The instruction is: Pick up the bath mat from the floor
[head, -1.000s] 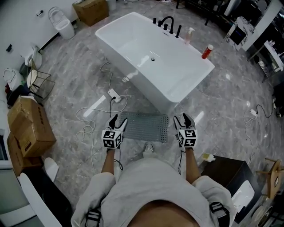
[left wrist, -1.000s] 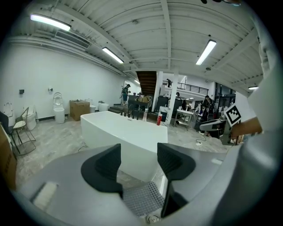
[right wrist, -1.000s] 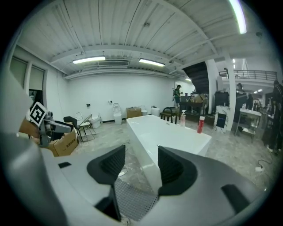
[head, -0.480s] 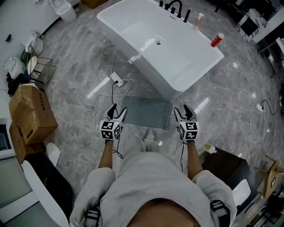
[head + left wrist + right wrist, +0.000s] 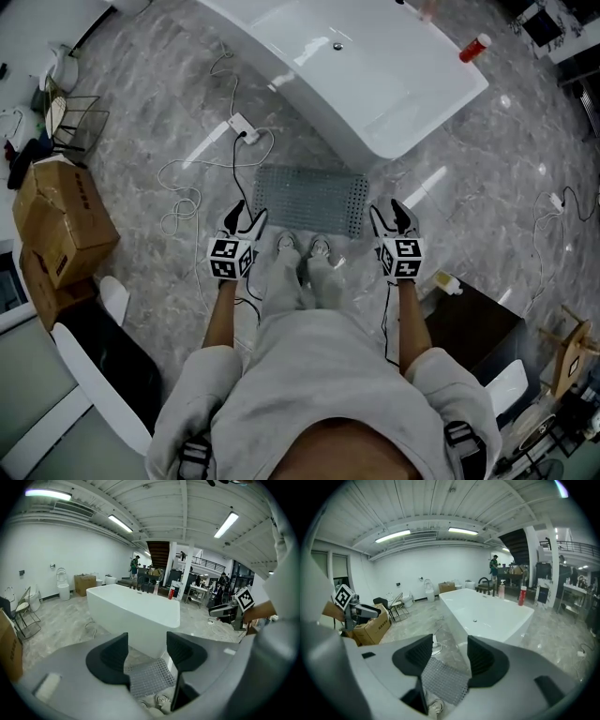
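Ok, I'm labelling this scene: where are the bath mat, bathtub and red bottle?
bath mat [image 5: 309,199], head view, middle of its holed top.
bathtub [image 5: 375,84], head view, bare inner floor.
red bottle [image 5: 472,49], head view, its red body.

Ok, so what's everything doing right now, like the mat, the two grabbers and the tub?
bath mat: lying flat on the floor in front of the tub, not picked up.
left gripper: open, nothing between its jaws, not touching the mat.
right gripper: open, nothing between its jaws, not touching the mat.
bathtub: empty, no water showing.
red bottle: standing upright on the tub's rim.
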